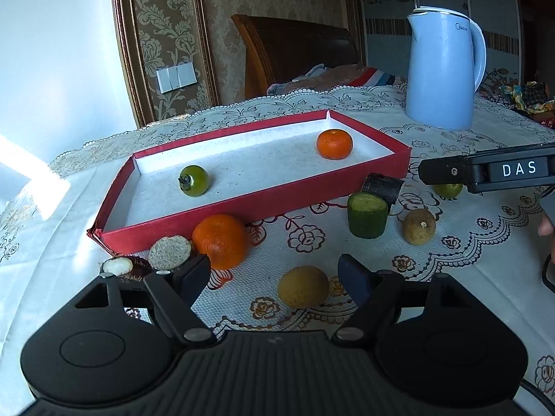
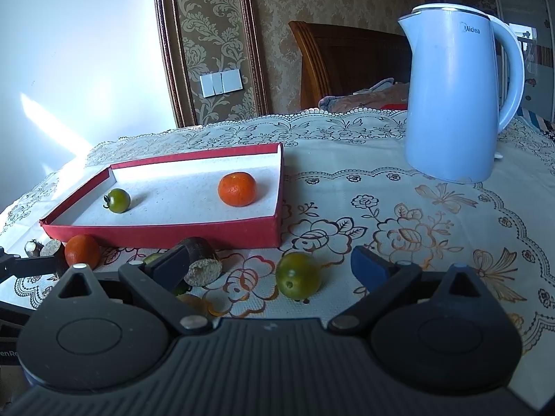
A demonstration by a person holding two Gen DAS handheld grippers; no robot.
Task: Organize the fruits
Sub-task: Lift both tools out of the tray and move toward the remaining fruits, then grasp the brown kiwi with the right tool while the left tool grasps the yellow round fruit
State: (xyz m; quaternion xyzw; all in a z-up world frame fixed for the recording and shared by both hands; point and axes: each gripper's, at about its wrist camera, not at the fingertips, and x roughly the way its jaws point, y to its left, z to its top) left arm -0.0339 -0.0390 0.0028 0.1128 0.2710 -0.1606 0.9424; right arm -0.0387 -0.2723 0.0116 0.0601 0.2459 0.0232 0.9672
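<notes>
A red tray with a white floor holds a green tomato and a mandarin. In front of it on the tablecloth lie a larger orange, a yellow-brown round fruit, a green cut cylinder and a brown fruit. My left gripper is open, and the yellow-brown fruit lies between its fingers, untouched. My right gripper is open low over the cloth. A green-yellow tomato sits loose between its fingers, right of the tray.
A pale blue kettle stands at the back right. Dark cane pieces and a cut stub lie along the tray's front wall. The table ends just left of the tray; a bed and a patterned wall are behind.
</notes>
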